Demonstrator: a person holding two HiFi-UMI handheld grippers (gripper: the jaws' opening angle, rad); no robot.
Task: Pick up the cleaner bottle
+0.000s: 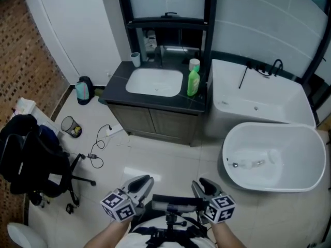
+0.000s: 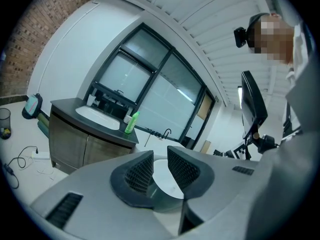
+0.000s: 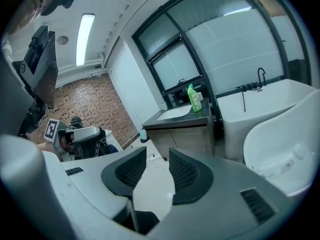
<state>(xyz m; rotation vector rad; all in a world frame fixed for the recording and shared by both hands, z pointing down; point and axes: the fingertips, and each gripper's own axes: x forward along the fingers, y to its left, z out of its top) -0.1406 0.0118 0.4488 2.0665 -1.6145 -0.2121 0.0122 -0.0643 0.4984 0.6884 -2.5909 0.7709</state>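
Note:
The green cleaner bottle (image 1: pixel 193 81) stands upright on the dark vanity counter (image 1: pixel 116 84), just right of the white sink (image 1: pixel 154 81). It also shows small and far off in the left gripper view as the green bottle (image 2: pixel 130 122), and in the right gripper view as the same bottle (image 3: pixel 194 99). Low in the head view, my left gripper (image 1: pixel 143 183) and right gripper (image 1: pixel 204 186) sit side by side over the floor, well short of the vanity. In their own views the left gripper (image 2: pixel 160 169) and right gripper (image 3: pixel 157 169) stand open with nothing between the jaws.
A white oval bathtub (image 1: pixel 274 156) stands at the right, with a white rectangular tub (image 1: pixel 258 99) behind it. A black office chair (image 1: pixel 31 154), a small bin (image 1: pixel 71 126) and a cable (image 1: pixel 98 146) are on the floor at the left. A white cup (image 1: pixel 135 59) sits on the counter.

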